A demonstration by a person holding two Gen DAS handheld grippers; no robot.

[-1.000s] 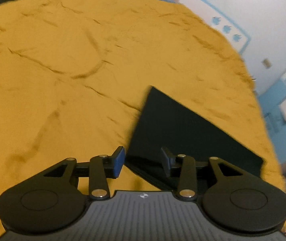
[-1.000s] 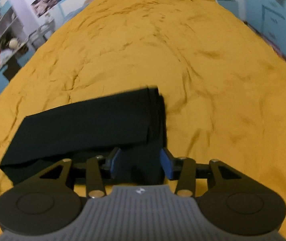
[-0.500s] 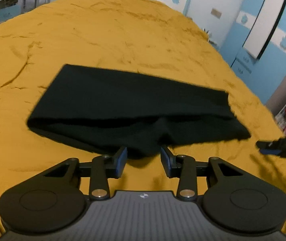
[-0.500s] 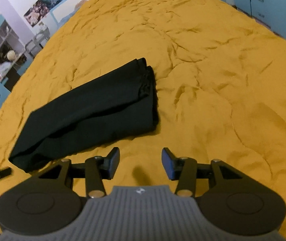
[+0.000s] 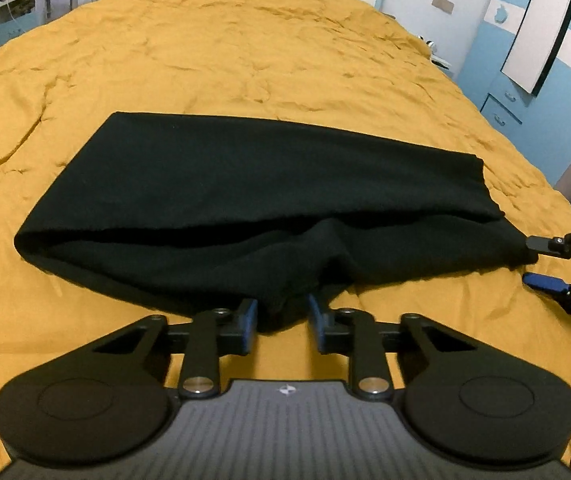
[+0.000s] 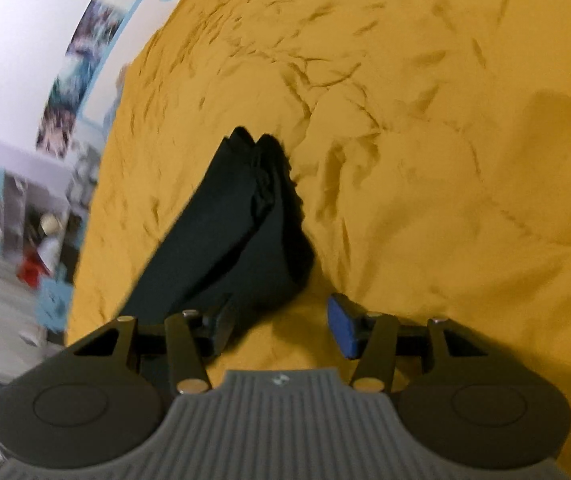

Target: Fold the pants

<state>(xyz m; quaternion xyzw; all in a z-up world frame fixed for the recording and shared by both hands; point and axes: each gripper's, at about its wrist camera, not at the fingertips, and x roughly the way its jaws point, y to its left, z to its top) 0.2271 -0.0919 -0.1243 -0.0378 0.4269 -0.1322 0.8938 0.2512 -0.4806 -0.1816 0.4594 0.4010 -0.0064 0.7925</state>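
The black pants (image 5: 245, 184) lie folded lengthwise across the yellow bed (image 5: 245, 52). The left tool (image 5: 282, 320) is closing on a bunch of their near edge at six o'clock. The right tool (image 6: 281, 328), at three o'clock by the pants' end, is opening with only that corner between its fingers, ungripped

No readable text shows; the wall poster (image 6: 81, 76) is too blurred.
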